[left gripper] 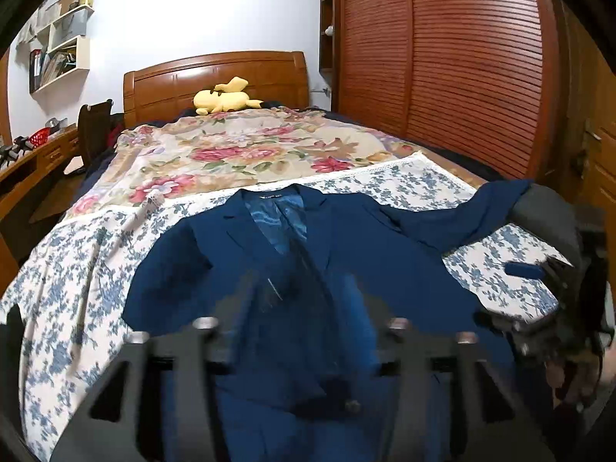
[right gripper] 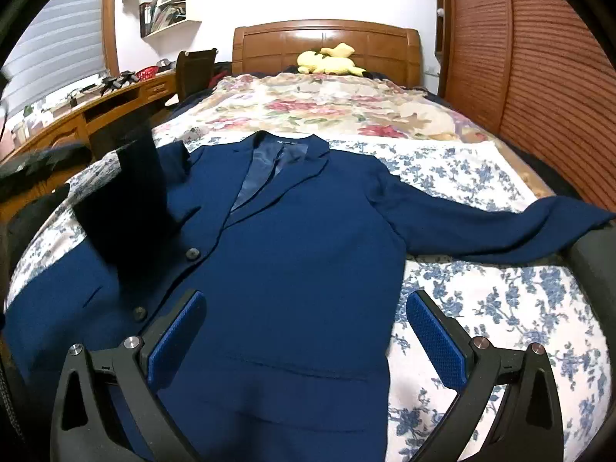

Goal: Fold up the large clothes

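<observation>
A navy blue suit jacket (right gripper: 292, 254) lies face up on the bed, collar toward the headboard. Its right sleeve (right gripper: 500, 227) stretches out to the right edge of the bed. Over its left side a dark, blurred fold of sleeve (right gripper: 127, 208) stands up. My right gripper (right gripper: 306, 331) hovers open above the jacket's lower front, blue pads (right gripper: 177, 338) wide apart and holding nothing. In the left wrist view my left gripper (left gripper: 306, 296) is motion-blurred, its fingers apart over the jacket (left gripper: 346, 254). At the right of that view is the right gripper's blue pad (left gripper: 523, 269).
A blue-flowered sheet (right gripper: 481, 300) covers the near bed, with a rose-patterned blanket (right gripper: 327, 107) beyond it. A yellow plush toy (right gripper: 327, 63) sits at the wooden headboard (right gripper: 327, 36). A slatted wardrobe (right gripper: 539, 77) runs along the right. A desk (right gripper: 96, 107) and chair (right gripper: 194, 73) stand at the left.
</observation>
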Action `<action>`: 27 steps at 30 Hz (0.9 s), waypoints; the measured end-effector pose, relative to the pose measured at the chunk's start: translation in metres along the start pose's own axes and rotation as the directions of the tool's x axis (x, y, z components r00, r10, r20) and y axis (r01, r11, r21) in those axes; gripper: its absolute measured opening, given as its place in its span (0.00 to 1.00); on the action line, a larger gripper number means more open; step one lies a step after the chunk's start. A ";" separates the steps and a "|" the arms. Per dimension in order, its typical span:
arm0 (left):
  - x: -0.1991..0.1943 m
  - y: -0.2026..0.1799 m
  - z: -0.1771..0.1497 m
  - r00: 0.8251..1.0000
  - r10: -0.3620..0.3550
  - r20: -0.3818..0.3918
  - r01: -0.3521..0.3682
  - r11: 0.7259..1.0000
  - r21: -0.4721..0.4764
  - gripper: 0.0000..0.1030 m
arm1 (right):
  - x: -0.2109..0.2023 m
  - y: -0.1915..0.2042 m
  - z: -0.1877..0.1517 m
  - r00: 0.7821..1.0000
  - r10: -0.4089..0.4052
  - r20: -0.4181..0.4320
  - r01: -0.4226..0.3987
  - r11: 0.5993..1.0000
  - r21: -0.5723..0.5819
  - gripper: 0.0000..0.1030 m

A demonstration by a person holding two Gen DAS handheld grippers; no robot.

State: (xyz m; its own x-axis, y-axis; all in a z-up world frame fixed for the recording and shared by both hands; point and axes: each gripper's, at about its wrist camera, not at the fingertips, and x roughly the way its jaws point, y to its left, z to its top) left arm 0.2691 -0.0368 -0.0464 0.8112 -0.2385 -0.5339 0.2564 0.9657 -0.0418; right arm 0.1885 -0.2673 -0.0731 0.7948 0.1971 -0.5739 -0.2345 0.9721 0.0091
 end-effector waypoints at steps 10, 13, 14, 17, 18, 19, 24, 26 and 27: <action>-0.015 0.029 -0.055 0.994 0.107 0.017 -0.106 0.994 -0.026 0.74 | 0.037 0.029 0.007 0.995 0.096 -0.037 -0.097 0.995 -0.024 0.98; -0.012 0.043 -0.067 0.993 0.116 0.010 -0.115 0.992 -0.042 0.74 | 0.055 0.032 0.008 0.987 0.148 -0.064 -0.150 0.989 -0.019 0.93; -0.011 0.049 -0.072 0.993 0.118 0.005 -0.118 0.992 -0.047 0.74 | 0.061 0.035 0.008 0.983 0.165 -0.075 -0.167 0.986 -0.019 0.88; -0.009 0.061 -0.081 0.993 0.118 -0.017 -0.119 0.992 -0.052 0.74 | 0.080 0.045 0.006 0.973 0.201 -0.116 -0.205 0.978 -0.027 0.80; -0.010 0.064 -0.083 0.992 0.123 -0.018 -0.124 0.991 -0.053 0.74 | 0.085 0.049 0.006 0.971 0.203 -0.128 -0.209 0.977 -0.034 0.79; -0.011 0.067 -0.085 0.991 0.131 -0.019 -0.132 0.990 -0.053 0.74 | 0.090 0.053 0.007 0.968 0.208 -0.141 -0.215 0.976 -0.043 0.77; -0.018 0.079 -0.095 0.990 0.141 -0.023 -0.142 0.987 -0.070 0.74 | 0.108 0.070 0.010 0.948 0.261 -0.183 -0.275 0.960 -0.058 0.71; -0.021 0.081 -0.098 0.989 0.146 -0.023 -0.147 0.987 -0.072 0.74 | 0.117 0.073 0.009 0.940 0.268 -0.210 -0.285 0.957 -0.054 0.69; -0.021 0.082 -0.098 0.989 0.148 -0.024 -0.149 0.986 -0.072 0.74 | 0.124 0.075 0.007 0.936 0.267 -0.228 -0.286 0.957 -0.055 0.68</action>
State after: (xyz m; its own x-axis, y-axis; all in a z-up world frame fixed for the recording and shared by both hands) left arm 0.2213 0.0577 -0.1217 0.8271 -0.0905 -0.5547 0.0941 0.9953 -0.0221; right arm 0.2736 -0.1694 -0.1376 0.5538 0.4150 -0.7219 -0.4826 0.8665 0.1279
